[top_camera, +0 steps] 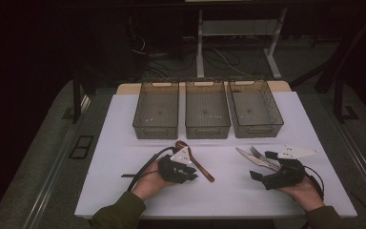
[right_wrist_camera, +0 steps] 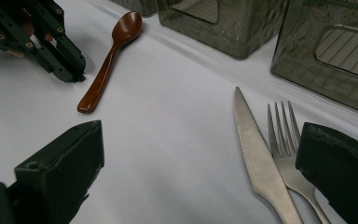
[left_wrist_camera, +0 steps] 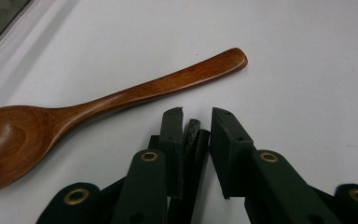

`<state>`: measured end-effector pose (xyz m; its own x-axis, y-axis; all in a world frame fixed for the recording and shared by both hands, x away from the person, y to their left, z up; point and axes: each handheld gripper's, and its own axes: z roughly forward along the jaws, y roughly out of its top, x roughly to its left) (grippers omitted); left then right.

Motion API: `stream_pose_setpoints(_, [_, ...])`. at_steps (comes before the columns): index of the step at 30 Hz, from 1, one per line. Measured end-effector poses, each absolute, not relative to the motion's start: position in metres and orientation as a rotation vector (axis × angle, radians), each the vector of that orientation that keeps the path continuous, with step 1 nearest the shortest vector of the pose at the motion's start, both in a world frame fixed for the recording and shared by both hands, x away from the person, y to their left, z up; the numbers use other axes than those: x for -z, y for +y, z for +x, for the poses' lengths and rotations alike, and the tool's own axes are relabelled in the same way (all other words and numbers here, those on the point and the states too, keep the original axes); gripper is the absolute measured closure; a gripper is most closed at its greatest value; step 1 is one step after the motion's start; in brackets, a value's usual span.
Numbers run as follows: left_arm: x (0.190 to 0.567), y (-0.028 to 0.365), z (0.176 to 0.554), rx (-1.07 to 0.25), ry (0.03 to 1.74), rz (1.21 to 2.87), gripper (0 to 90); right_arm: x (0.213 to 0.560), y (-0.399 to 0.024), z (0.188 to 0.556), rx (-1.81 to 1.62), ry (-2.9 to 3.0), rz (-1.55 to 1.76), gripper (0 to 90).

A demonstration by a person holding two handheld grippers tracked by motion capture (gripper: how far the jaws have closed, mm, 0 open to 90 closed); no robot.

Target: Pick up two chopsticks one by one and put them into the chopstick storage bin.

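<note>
Wooden brown spoon [left_wrist_camera: 98, 105] lies just beside the left gripper [left_wrist_camera: 196, 114], whose nearly closed jaws grip nothing; its bowl is cut off. Right gripper [right_wrist_camera: 200, 154] gapes empty, one jaw hiding part of the steel fork [right_wrist_camera: 284, 140].

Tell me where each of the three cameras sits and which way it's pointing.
High view: above the person's side, looking forward and down on the table and three bins; forearms, both hands and grippers show.
Left gripper view: rides the left gripper, looking along its jaws at the wooden spoon.
Right gripper view: rides the right gripper, looking between wide-open jaws at the knife and fork, the left gripper farther off.
All views share the spoon.
</note>
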<state>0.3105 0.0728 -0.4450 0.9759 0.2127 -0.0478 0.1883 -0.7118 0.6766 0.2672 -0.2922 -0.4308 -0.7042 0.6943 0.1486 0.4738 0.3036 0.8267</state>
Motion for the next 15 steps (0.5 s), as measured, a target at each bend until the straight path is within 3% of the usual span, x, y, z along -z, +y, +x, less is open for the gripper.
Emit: stream_pose_setpoints(15, [0.4452,0.0759,0.314,-0.055,0.339,2.367,77.4,0.4307,-0.2923,0.2676,-1.355,2.334,1.068,0.6])
